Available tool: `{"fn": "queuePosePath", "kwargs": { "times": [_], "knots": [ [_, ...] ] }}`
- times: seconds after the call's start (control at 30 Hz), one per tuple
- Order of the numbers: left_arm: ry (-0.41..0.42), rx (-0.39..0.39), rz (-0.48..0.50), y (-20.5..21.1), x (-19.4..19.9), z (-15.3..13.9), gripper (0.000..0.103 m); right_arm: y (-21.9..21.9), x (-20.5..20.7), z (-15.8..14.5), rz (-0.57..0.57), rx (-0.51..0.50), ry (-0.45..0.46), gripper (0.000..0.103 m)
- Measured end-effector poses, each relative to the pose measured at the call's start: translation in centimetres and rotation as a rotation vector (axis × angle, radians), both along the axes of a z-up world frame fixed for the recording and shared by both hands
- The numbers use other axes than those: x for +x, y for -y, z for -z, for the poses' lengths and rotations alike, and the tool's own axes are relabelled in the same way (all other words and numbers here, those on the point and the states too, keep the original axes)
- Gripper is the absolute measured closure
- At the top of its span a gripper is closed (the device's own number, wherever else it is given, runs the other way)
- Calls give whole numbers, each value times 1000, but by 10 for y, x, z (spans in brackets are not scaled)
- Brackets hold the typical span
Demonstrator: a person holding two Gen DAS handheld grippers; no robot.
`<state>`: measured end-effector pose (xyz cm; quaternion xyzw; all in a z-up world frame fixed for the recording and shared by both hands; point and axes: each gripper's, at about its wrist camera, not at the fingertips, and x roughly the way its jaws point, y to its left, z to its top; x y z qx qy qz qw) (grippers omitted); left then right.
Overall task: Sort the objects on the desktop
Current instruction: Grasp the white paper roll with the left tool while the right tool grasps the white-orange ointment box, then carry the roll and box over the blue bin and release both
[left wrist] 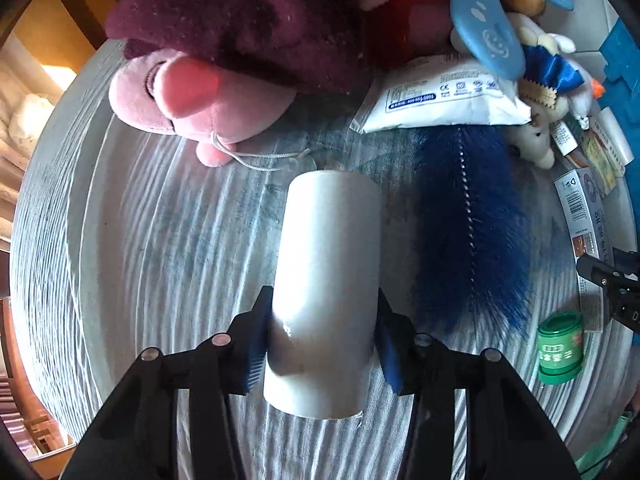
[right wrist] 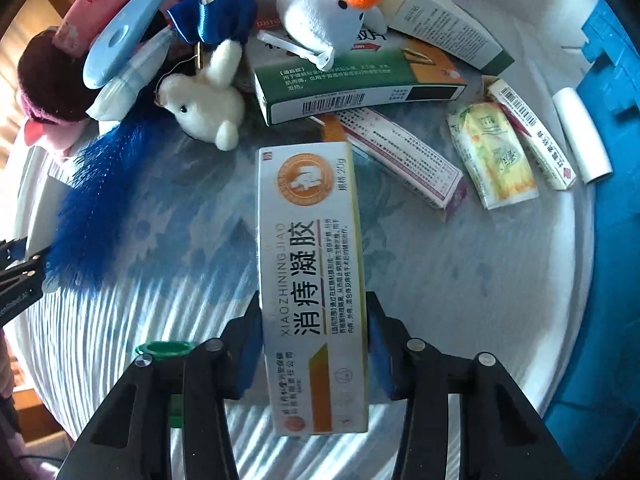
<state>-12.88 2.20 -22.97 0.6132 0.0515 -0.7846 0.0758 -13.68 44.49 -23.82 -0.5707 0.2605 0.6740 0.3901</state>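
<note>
both loads lie lengthwise, pointing forward: left gripper (left wrist: 320,350) clamps the white roll (left wrist: 326,292), right gripper (right wrist: 314,348) clamps the ointment box (right wrist: 312,280), blue bin (right wrist: 612,128) to its right.

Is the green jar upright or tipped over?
Tipped over. The green jar lies on its side on the cloth, label facing up; its round rim faces sideways in the right wrist view.

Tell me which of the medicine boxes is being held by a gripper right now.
The white-and-orange gel box, clamped between the right gripper's blue pads. The green-and-white box and the others lie loose in the pile beyond.
</note>
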Motion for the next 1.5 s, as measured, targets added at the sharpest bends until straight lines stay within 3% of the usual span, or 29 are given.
{"fn": "queuePosePath", "kwargs": {
  "times": [0.33,0.37,0.4,0.43,0.5,0.6,0.63,0.7,0.93,1.03,1.3,1.5],
  "knots": [
    [-201,-61,9,-19,47,-82,59,25,8,-78,-77,158,-110,58],
    [-218,-64,9,-12,43,-88,59,31,-8,-75,-84,170,-117,58],
    [-236,-65,9,32,27,-94,59,41,-12,-76,-95,185,-123,58],
    [-260,-66,7,29,31,-105,59,47,-21,-81,-107,201,-131,58],
    [-297,-59,16,54,15,-98,59,48,-43,-90,-128,236,-143,58],
    [-359,-55,33,22,12,-118,59,59,-46,-116,-149,300,-161,58],
    [-380,-55,40,14,7,-118,59,57,-54,-113,-153,318,-169,58],
    [-427,-50,58,-4,-2,-126,59,62,-52,-137,-158,368,-189,58],
    [-603,-48,136,-73,-6,-207,59,64,-14,-239,-105,570,-238,58],
    [-639,-33,176,-104,-12,-228,59,65,13,-272,-58,644,-229,58],
    [-739,23,311,-208,-21,-276,59,56,116,-317,126,762,-200,58],
    [-779,49,419,-294,-21,-299,59,30,200,-318,274,737,-126,58]
  ]
}}
